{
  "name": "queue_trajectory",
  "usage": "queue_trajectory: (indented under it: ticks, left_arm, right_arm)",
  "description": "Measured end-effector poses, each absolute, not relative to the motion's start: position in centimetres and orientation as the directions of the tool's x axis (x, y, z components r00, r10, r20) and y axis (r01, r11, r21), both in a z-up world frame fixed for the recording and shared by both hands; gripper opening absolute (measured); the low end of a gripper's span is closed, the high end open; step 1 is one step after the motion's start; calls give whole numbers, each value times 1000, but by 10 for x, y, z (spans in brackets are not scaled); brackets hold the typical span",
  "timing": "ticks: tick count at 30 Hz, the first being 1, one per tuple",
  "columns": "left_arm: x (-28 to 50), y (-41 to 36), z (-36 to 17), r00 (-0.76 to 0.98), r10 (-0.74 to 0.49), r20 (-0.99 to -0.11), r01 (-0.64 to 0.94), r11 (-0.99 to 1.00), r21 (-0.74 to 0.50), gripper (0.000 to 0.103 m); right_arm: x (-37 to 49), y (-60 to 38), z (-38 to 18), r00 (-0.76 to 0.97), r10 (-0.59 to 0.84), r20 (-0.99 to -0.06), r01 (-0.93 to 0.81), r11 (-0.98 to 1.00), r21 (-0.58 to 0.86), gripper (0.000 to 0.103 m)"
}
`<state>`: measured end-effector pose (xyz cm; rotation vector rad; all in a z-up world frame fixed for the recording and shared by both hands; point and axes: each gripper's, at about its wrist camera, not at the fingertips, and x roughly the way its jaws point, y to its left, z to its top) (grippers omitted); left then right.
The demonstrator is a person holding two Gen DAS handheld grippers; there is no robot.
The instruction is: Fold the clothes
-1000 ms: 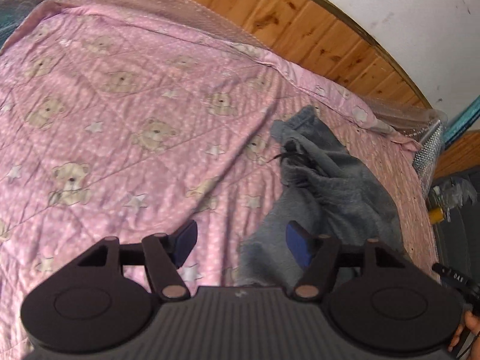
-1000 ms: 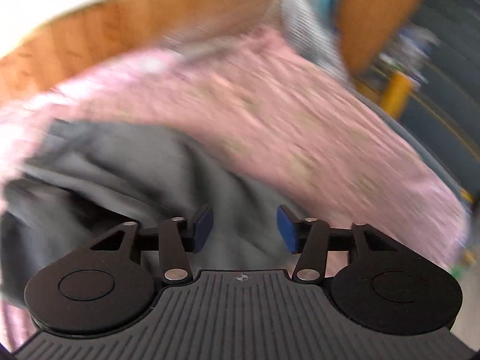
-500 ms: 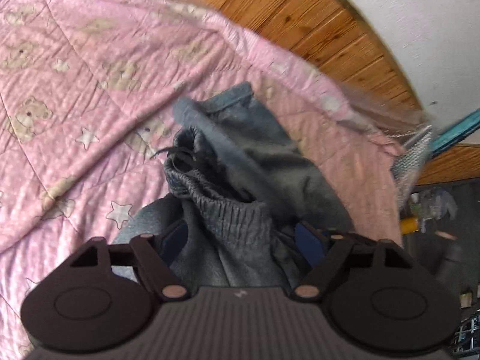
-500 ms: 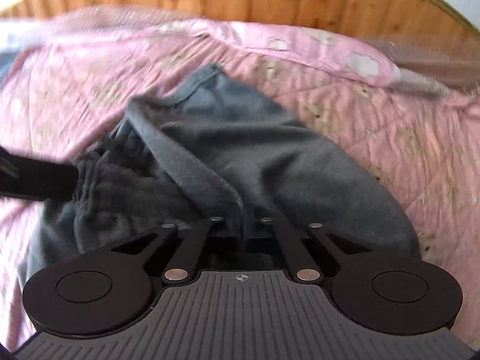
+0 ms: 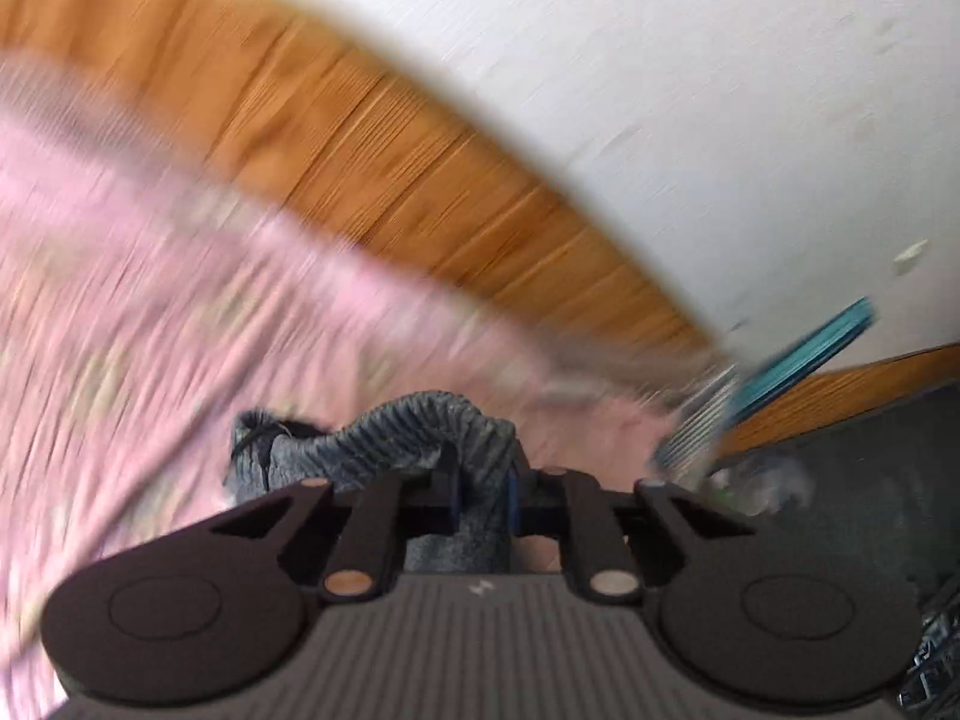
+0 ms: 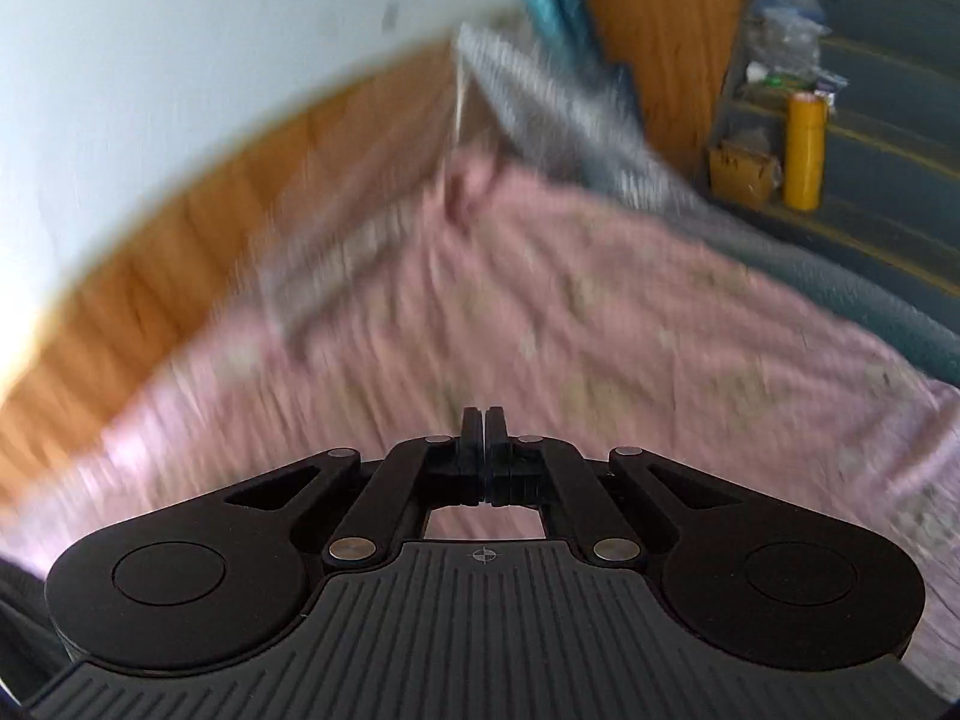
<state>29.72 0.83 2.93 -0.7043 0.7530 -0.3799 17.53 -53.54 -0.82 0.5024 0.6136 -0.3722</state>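
Grey sweatpants (image 5: 420,426) are bunched in the left wrist view, their ribbed waistband and dark drawstring lifted above the pink bear-print quilt (image 5: 150,300). My left gripper (image 5: 483,480) is closing, and its blue pads pinch a fold of the waistband. In the right wrist view my right gripper (image 6: 483,420) is shut, fingertips touching, with no cloth visible between them. It hangs over bare pink quilt (image 6: 600,330). A dark patch at that view's lower left edge may be the sweatpants. Both views are motion-blurred.
A wooden headboard (image 5: 390,150) and white wall run behind the bed. At the bed's far corner stand a grey ribbed sheet (image 6: 558,102) and a teal pole (image 5: 810,348). Steps beside the bed hold a yellow roll (image 6: 806,150), a cardboard box (image 6: 744,171) and bags.
My left gripper went from open around the waistband to closed on it and rose with it. The right gripper closed at the cloth, then swung away towards the bed's corner, still shut.
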Motion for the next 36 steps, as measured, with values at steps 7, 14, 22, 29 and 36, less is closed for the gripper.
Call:
queue_trajectory:
  ticks: [7, 14, 22, 29, 36]
  left_arm:
    - [200, 103, 132, 847, -465, -260, 167, 695, -699, 13]
    - [55, 215, -115, 418, -86, -905, -597, 724, -345, 16]
    - [1, 217, -115, 491, -93, -866, -673, 591, -445, 54]
    - [97, 174, -110, 574, -230, -786, -489, 674, -554, 91]
    - [159, 122, -147, 511, -162, -844, -327, 871, -366, 46]
  right_arm:
    - [185, -484, 10, 818, -52, -573, 331, 857, 395, 5]
    - [199, -383, -110, 599, 64, -798, 287, 914, 288, 48]
    - [226, -311, -120, 588, -3, -809, 72, 996, 49, 74]
    - [243, -281, -119, 589, 27, -808, -20, 1000, 19, 84]
    - [243, -281, -128, 592, 43, -805, -60, 998, 10, 85]
